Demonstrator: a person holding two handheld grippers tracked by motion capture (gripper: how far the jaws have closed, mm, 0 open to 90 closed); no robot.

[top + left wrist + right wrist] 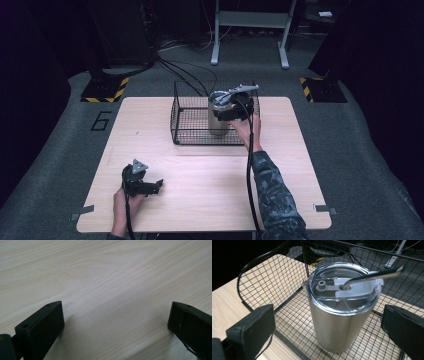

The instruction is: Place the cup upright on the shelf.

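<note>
The right gripper [231, 111] hangs over the near right part of the wire basket [192, 120], its jaws spread wide on either side of the steel tumbler [218, 120] and not touching it. In the right gripper view the gripper [328, 322] frames the tumbler [339, 315] from about 8 o'clock and 4 o'clock, with open mesh showing between each jaw and the cup's wall.

The wooden table [200, 195] carries everything. At its 12 o'clock end sits the black wire basket [262, 277], and the tumbler stands upright on the basket floor, toward the right half. It wears a clear lid [344, 290] (a small grey plug sits on it) and a metal straw [372, 277] bends out of the lid opening toward 2 o'clock.

The left gripper [142, 184] is held low near the table's 7 o'clock corner, well apart from the basket. In the left gripper view the gripper [115, 317] has its jaws wide apart over bare wood [107, 277], holding nothing.
</note>
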